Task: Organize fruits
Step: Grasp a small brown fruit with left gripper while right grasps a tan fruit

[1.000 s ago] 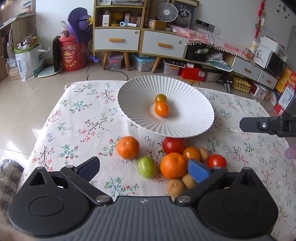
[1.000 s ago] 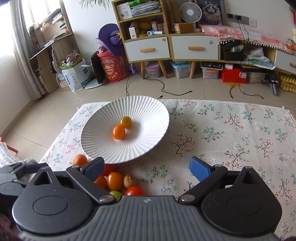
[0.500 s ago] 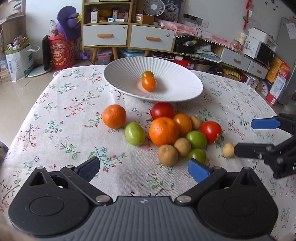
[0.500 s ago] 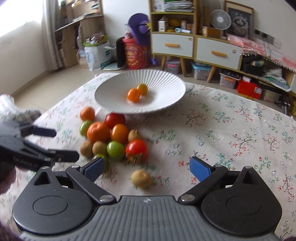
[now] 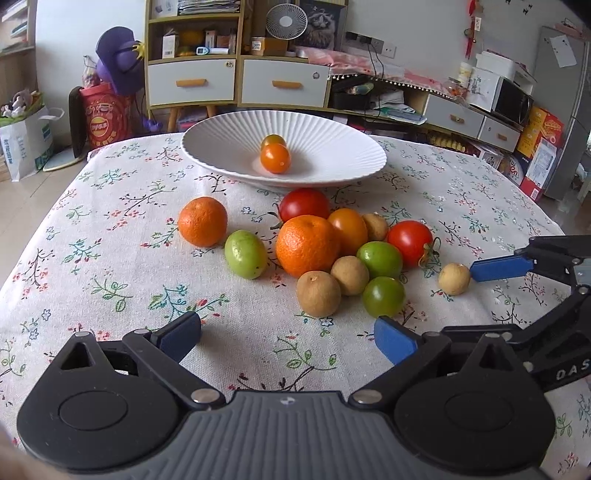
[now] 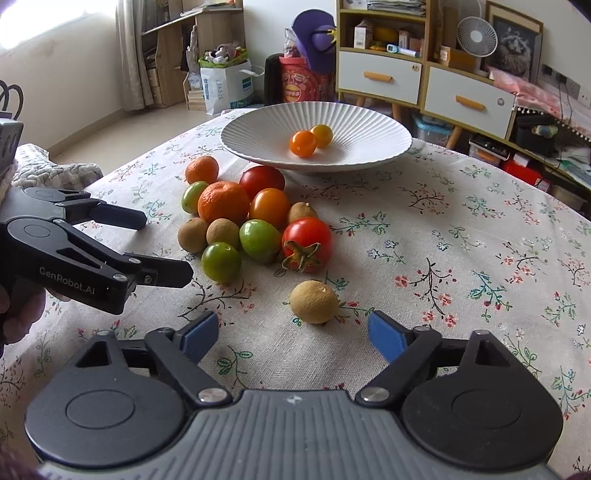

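- Only the right wrist view shows the lone brown fruit (image 6: 314, 301) in line with the gap of the right gripper (image 6: 293, 334), just ahead of its blue pads; the jaws are closing, not pressing it yet.
- Only the left wrist view shows that gripper from the side, one blue pad (image 5: 498, 268) just beside the same fruit (image 5: 454, 278).
- The left gripper (image 5: 288, 334) is spread wide with nothing between its jaws, low over the floral-clothed counter (image 5: 110, 258).
- The fruit heap (image 5: 332, 251) lies on the counter in front of the plate: two mandarins, two red tomatoes, an orange tomato, three green fruits, small brown ones.
- The ribbed white plate (image 5: 332, 140) behind it holds two small orange tomatoes (image 5: 275, 157).
- A cabinet with drawers (image 6: 424, 85) and a fan (image 6: 474, 35) stand beyond.
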`<action>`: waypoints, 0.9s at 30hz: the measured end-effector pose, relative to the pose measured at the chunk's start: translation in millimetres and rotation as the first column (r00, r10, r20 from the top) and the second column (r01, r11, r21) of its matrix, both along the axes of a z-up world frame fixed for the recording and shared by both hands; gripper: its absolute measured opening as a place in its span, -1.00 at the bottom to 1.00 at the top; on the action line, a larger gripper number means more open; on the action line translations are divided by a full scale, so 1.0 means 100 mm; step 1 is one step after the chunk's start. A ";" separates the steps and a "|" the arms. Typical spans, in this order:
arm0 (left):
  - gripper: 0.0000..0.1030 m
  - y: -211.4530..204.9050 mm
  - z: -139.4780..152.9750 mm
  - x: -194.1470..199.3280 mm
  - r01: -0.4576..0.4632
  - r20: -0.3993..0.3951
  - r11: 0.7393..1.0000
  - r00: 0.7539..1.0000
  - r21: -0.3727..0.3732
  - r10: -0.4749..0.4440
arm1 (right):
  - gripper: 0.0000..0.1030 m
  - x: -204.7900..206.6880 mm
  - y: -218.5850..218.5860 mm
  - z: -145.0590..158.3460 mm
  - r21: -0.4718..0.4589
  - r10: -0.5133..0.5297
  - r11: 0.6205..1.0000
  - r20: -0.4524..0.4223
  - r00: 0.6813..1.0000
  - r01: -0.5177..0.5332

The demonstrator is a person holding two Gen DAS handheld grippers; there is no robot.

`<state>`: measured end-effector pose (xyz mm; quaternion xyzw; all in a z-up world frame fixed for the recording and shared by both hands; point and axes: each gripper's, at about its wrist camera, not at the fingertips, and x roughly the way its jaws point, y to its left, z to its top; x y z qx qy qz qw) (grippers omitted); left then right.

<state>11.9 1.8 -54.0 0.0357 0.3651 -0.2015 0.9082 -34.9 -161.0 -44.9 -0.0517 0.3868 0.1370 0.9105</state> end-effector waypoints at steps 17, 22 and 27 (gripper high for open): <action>0.13 -0.10 0.05 0.03 0.040 0.020 0.999 0.999 -0.011 -0.040 | 0.08 0.04 0.02 0.01 -0.011 -0.016 1.000 0.013 1.000 0.016; -0.14 -0.11 0.07 0.05 0.038 0.015 0.999 0.999 -0.022 -0.038 | -0.12 0.06 0.01 0.03 -0.006 -0.024 1.000 0.014 1.000 0.024; -0.31 -0.11 0.07 0.08 0.031 0.009 0.999 0.999 -0.030 -0.031 | -0.37 0.07 0.00 0.04 0.001 -0.028 1.000 0.016 0.999 0.028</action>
